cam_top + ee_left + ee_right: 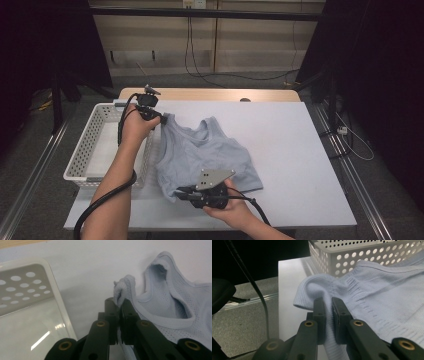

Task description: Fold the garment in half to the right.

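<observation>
A pale blue sleeveless top lies spread on the white table. My left gripper is shut on the top's shoulder strap at its far left corner, beside the basket. In the left gripper view the bunched strap sticks up between the black jaws of the left gripper. My right gripper is shut on the top's hem at the near left corner. The right gripper view has the knit fabric pinched between the closed jaws of the right gripper.
A white perforated basket stands at the table's left side, close to the top and the left hand. Its wall rises just beyond the hem. Cables trail from both grippers. The table's near edge is close to the right hand.
</observation>
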